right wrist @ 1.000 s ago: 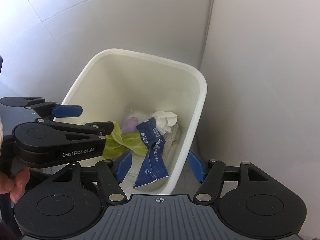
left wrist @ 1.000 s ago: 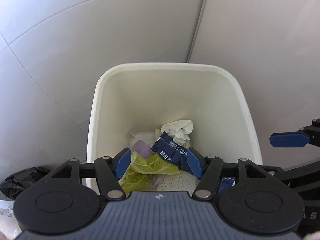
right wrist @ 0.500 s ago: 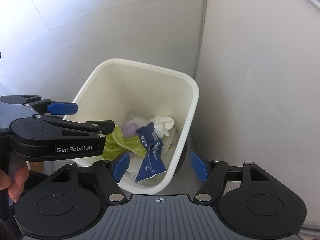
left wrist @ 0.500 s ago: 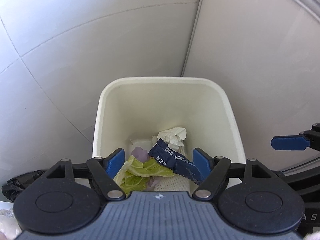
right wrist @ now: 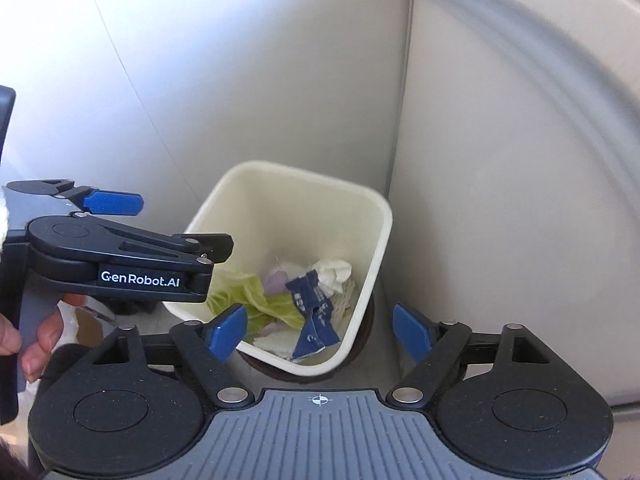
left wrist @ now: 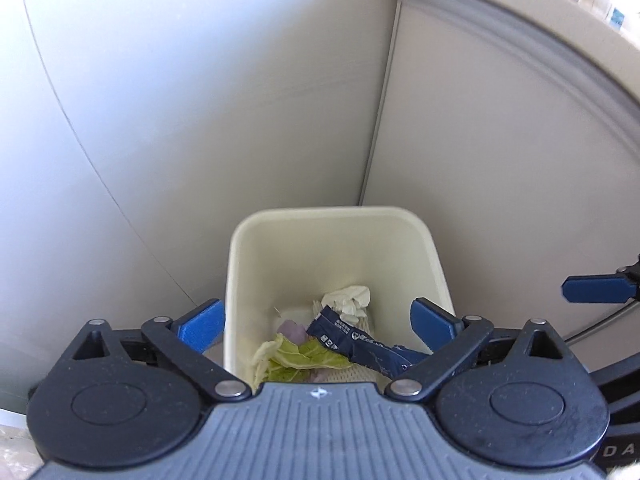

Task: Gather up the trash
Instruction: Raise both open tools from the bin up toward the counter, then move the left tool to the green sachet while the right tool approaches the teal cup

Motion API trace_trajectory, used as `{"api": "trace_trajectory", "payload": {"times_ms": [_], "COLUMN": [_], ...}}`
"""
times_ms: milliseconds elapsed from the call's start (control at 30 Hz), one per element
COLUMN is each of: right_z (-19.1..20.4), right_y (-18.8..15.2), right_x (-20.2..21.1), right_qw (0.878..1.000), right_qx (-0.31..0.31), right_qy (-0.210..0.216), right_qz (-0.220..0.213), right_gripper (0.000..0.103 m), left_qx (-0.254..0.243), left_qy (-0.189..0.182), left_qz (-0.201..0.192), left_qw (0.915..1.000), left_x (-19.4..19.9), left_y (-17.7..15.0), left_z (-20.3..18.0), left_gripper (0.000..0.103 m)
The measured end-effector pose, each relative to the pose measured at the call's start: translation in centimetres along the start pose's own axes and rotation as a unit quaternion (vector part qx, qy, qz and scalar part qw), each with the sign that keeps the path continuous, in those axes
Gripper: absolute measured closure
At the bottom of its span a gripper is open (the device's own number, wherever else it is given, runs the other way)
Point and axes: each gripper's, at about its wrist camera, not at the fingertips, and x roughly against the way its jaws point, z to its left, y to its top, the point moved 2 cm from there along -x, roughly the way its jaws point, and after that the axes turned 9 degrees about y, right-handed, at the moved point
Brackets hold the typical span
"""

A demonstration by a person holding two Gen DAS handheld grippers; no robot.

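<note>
A cream waste bin (left wrist: 332, 216) stands in a wall corner; it also shows in the right wrist view (right wrist: 380, 216). Inside lie a dark blue wrapper (left wrist: 360, 344), a green lettuce leaf (left wrist: 296, 356), a crumpled white tissue (left wrist: 348, 298) and a pale purple scrap (left wrist: 290, 328). My left gripper (left wrist: 318, 324) is open and empty above the bin's near side. My right gripper (right wrist: 320, 330) is open and empty above the bin. The wrapper (right wrist: 314, 312) and leaf (right wrist: 248, 292) show in the right wrist view too.
White walls meet behind the bin, with a grey panel (left wrist: 500, 160) on the right. The left gripper's body (right wrist: 120, 256) and the hand holding it (right wrist: 36, 340) show at the left of the right wrist view. The right gripper's blue fingertip (left wrist: 596, 289) shows at the right edge.
Both grippers have risen and pulled back from the bin, which now looks smaller and lower. The left jaws have opened wider. The trash stays in the bin.
</note>
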Motion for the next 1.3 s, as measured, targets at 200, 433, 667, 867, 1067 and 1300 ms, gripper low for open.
{"api": "trace_trajectory", "payload": {"times_ms": [200,433,667,867,1067,1300], "right_z": [1.1,2.4,1.9,0.7,-1.7,-7.0], "right_y": [0.9,1.9,3.4,4.0,4.4,4.5], "right_x": [4.5,9.2,13.8,17.1,20.0,23.1], "right_qw": [0.999,0.996,0.991,0.986,0.979,0.968], "right_qx": [0.017,0.047,0.051,0.051,0.031,-0.007], "right_qy": [0.001,-0.019,-0.046,-0.074,-0.11,-0.163], "right_qz": [-0.04,-0.073,-0.113,-0.142,-0.17,-0.191], "right_gripper": [0.015,0.012,0.008,0.007,0.007,0.007], "left_qx": [-0.008,-0.007,-0.007,-0.023,-0.043,-0.072], "left_qy": [0.002,-0.006,-0.02,-0.041,-0.061,-0.089], "left_qz": [-0.032,-0.063,-0.095,-0.122,-0.148,-0.163], "left_qw": [0.9995,0.998,0.9952,0.9914,0.9862,0.98], "left_x": [4.0,8.2,10.9,13.0,13.7,13.7], "left_y": [1.3,2.7,4.2,5.7,7.5,10.2], "left_z": [0.5,0.9,0.6,-0.8,-3.5,-7.8], "left_gripper": [0.001,0.001,0.001,0.001,0.001,0.001]}}
